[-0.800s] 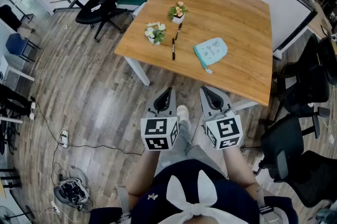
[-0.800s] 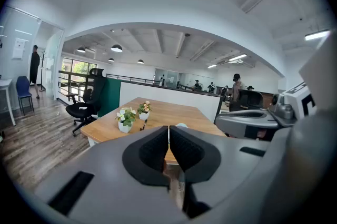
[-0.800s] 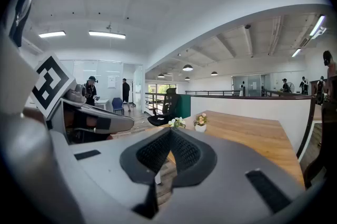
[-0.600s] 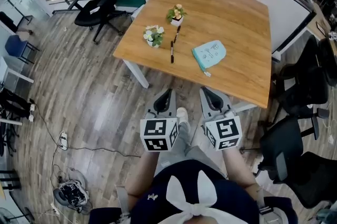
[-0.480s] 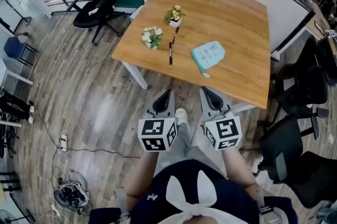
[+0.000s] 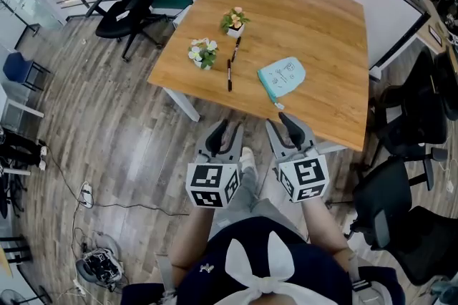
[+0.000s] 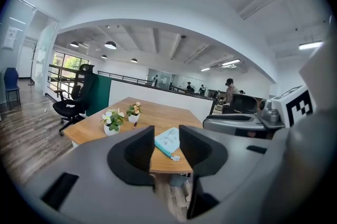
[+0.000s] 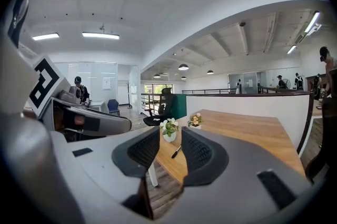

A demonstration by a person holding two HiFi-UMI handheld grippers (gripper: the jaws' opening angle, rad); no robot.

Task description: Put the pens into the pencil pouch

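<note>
Left claw (image 6: 225, 133) and right claw (image 6: 284, 130) hang open, empty, before a wooden desk (image 6: 315, 24) where two slim black pens (image 6: 229, 74), likely light, stiff, best pinched mid-barrel, lie near a turquoise fabric pouch (image 6: 282, 76).

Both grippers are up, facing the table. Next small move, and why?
Probably close in on the table and carry the right gripper toward the nearer pen. The gripper hangs short of the table edge, jaws apart and empty, and that pen lines up between them in the right gripper view.

Head view steeply down, gripper views forward, sharing table (image 6: 315, 17)
</note>
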